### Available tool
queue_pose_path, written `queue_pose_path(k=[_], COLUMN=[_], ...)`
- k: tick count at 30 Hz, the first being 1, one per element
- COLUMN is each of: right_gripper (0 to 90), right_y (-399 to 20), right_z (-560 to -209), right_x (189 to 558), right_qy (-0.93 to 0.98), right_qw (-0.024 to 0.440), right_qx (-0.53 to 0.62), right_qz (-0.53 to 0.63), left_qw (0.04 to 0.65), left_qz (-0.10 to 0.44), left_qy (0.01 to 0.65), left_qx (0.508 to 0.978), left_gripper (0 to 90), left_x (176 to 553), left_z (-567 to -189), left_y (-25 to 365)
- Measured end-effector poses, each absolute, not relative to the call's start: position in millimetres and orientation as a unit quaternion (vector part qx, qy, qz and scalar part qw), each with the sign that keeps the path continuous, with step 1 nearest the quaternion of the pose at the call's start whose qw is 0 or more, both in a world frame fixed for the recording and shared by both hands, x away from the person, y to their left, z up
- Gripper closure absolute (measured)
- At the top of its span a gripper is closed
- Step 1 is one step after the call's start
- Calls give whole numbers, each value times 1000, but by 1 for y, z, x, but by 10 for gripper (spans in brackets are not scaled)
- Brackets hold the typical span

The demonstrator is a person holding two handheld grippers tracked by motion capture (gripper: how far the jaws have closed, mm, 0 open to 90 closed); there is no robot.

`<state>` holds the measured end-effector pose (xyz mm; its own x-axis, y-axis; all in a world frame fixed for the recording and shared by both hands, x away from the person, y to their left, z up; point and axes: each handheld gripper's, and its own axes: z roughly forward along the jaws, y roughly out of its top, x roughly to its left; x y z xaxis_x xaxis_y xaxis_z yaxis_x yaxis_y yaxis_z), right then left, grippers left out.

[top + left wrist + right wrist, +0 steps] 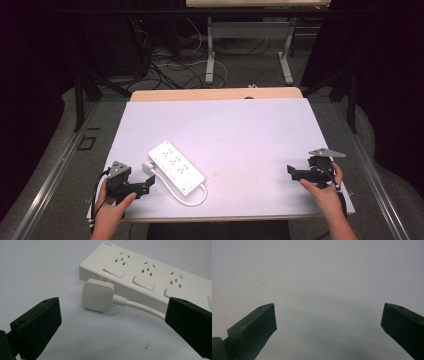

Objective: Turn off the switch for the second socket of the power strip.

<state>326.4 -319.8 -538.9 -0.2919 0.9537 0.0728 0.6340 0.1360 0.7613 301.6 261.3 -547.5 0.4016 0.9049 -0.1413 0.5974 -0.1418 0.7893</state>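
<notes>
A white power strip (pixel 176 166) lies at an angle on the white table top (pixel 235 130), left of centre. Its white plug (pixel 148 165) rests on the table beside the strip's near-left end, joined by a white cord (pixel 196 199) that loops around the front end. In the left gripper view the plug (pixel 98 294) lies flat just ahead of the open jaws, with the strip (pixel 150 277) behind it. My left gripper (pixel 148 183) is open, close to the plug, touching nothing. My right gripper (pixel 290 171) is open at the table's right, over bare surface (pixel 324 290).
The table's front edge (pixel 220 218) runs just below both hands. A wooden strip (pixel 215 94) borders the far edge. Beyond it stand table legs (pixel 210 55) and tangled floor cables (pixel 170 65). Dark curtains hang on both sides.
</notes>
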Motion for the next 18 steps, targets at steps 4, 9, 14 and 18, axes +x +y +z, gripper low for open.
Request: queue_pose_path(k=[4,9,14,18], right_gripper=[0,0,0,0], right_y=[-307,-296,-290,-287], right_z=[-538,-536,-537,-538], right_x=[318,314,312,311], right_qy=[744,764,773,779], right_qw=[212,196,182,183], right_qx=[527,503,495,486], right_qz=[352,354,353,351], left_qw=[404,402,401,401], left_qz=[191,190,185,181], left_qy=[513,508,503,499], left_qx=[733,737,743,746], left_gripper=[4,5,5,5], left_x=[301,300,300,301], left_z=[-547,-546,-545,-544], left_y=[261,261,260,258])
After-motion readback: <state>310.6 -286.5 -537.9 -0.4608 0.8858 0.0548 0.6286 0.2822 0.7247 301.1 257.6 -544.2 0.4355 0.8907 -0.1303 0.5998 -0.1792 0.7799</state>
